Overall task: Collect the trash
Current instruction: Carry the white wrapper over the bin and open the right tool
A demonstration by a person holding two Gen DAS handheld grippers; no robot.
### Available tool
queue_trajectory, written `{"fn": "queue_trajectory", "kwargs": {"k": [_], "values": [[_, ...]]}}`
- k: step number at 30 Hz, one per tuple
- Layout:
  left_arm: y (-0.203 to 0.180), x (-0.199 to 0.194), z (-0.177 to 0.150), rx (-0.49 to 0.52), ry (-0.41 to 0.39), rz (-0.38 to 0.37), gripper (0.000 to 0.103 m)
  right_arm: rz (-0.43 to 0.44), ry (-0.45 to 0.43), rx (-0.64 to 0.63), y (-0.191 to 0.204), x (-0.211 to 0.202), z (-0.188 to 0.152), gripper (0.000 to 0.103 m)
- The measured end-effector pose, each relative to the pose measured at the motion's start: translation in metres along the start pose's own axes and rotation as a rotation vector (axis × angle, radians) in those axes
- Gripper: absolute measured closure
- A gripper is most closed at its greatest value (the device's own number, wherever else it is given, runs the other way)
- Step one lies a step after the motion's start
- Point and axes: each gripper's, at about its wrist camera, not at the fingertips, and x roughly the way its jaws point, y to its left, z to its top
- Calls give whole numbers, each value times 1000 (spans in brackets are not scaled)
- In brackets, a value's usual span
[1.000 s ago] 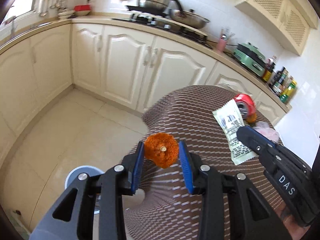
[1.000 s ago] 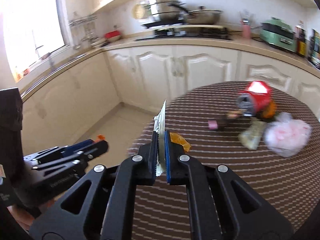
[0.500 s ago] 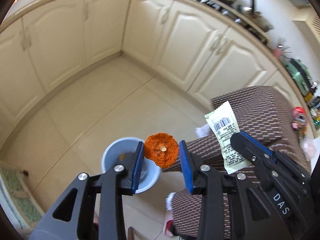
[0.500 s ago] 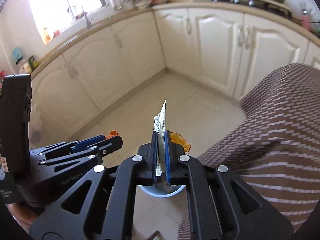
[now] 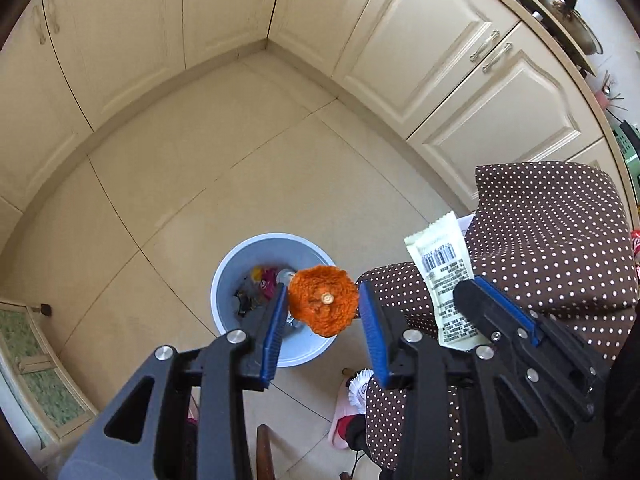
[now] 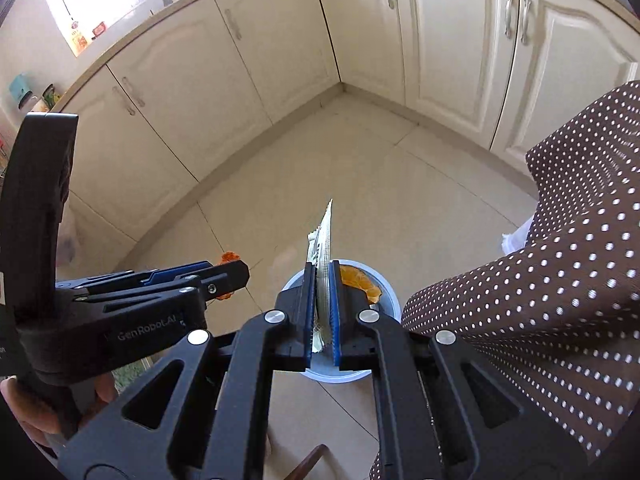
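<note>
Release over the round pale-blue plastic trash bin (image 5: 224, 280) is the step judged to be in hand. The left gripper (image 5: 323, 312), whose jaws have just been opening, is seen loosened about the frilled orange peel disc (image 5: 322, 306): the peel touches the left pad (image 5: 276, 328) and stands clear of the right one, above the bin's mouth. The right gripper (image 6: 322, 308) is clenched on the pale printed foil snack wrapper (image 6: 323, 240), held edge-on above the same bin. Both pieces are best dropped only when centred over the rim, lest the light wrapper drift. Trash is already seen in the bin. To the right hangs the brown white-dotted tablecloth (image 5: 560, 248); beige floor tiles (image 5: 240, 152) and cream cabinet doors (image 5: 432, 32) lie beyond.
</note>
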Motion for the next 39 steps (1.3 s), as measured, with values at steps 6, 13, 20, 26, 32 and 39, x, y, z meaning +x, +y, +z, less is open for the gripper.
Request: {"fn": "queue_trajectory", "kwargs": {"k": [6,13,20,26,32,39], "values": [[4,10,-2,-23,23,5,57,8,23,11,-5,10,-3,96],[7,5,-6,-27,18,9,56,18,34,12,-2,15,-3,96],[14,-1,-7,-45,3,13,56,33,38,9,6,18,-3,96],[25,-13,-9,-67,-14,13,56,52,29,6,17,19,-1,95],[29,-24,-11,-65,-29,10,56,41,9,-3,27,13,2,95],[12,-49,-15,-29,-65,1,56,31,-39,-2,24,-19,2,95]]}}
